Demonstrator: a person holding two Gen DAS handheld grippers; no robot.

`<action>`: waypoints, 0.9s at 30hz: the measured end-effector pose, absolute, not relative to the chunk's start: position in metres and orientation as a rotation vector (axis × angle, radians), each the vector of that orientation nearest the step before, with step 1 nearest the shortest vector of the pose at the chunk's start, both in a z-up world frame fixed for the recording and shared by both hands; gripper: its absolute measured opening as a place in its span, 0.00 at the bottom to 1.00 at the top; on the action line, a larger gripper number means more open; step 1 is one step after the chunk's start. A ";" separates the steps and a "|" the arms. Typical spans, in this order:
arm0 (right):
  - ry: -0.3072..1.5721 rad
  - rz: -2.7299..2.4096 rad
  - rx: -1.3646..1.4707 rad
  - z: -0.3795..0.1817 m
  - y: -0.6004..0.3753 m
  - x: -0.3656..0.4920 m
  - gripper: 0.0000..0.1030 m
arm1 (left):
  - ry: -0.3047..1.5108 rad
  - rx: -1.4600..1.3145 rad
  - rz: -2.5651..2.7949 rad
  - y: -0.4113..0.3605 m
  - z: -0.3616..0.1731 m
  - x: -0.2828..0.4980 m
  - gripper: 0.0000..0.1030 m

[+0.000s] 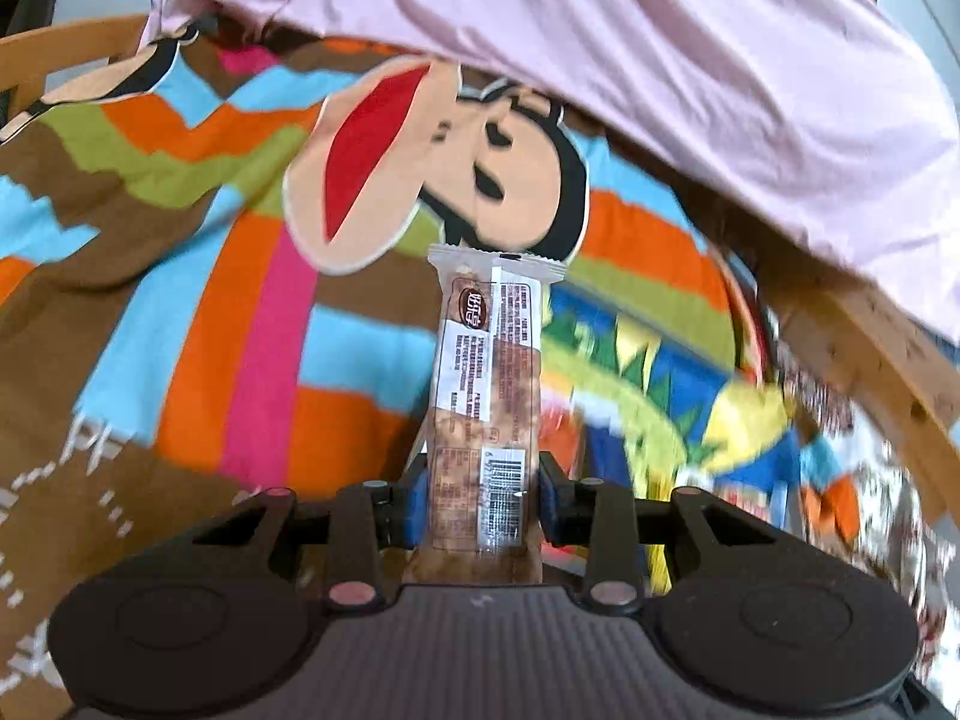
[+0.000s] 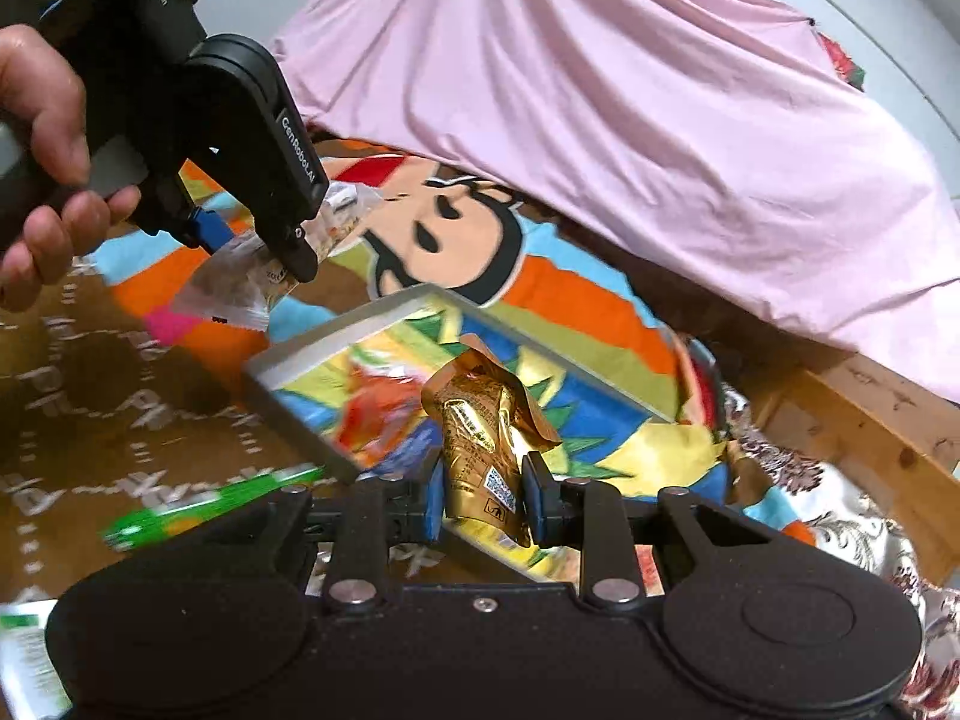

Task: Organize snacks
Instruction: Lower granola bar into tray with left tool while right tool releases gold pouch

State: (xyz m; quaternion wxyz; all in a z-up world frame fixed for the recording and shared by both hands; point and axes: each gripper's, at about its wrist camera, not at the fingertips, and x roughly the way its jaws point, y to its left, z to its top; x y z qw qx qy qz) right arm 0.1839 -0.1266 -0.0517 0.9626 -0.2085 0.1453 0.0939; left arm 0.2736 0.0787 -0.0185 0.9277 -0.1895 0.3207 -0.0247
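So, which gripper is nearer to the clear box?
Right. The right gripper, shut on the gold packet, hangs directly over the clear box; the left gripper, clamping a snack bar, is beyond its far rim.

A bright striped cartoon blanket (image 2: 576,294) covered my bed (image 2: 870,420). On it lay a shallow grey tray (image 2: 336,339), a green packet (image 2: 210,510) just beside it, and a rumpled pink sheet (image 2: 600,120) farther back.

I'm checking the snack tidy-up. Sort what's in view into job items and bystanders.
Part of the job:
- snack bar clamped in the left gripper
- gold packet clamped in the right gripper
- tray
- green packet beside the tray

Just lying about:
- pink sheet
- cartoon blanket
- wooden frame
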 end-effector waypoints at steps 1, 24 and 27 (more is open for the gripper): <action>0.296 0.179 -0.417 -0.052 -0.129 0.192 0.27 | 0.643 -0.388 -0.056 0.075 -0.018 0.281 0.37; 0.477 0.130 -0.382 -0.090 -0.130 0.297 0.31 | 0.795 -0.184 -0.096 0.040 -0.071 0.370 0.37; 0.486 0.132 -0.387 -0.092 -0.128 0.298 0.33 | 0.796 -0.173 -0.096 0.039 -0.073 0.369 0.37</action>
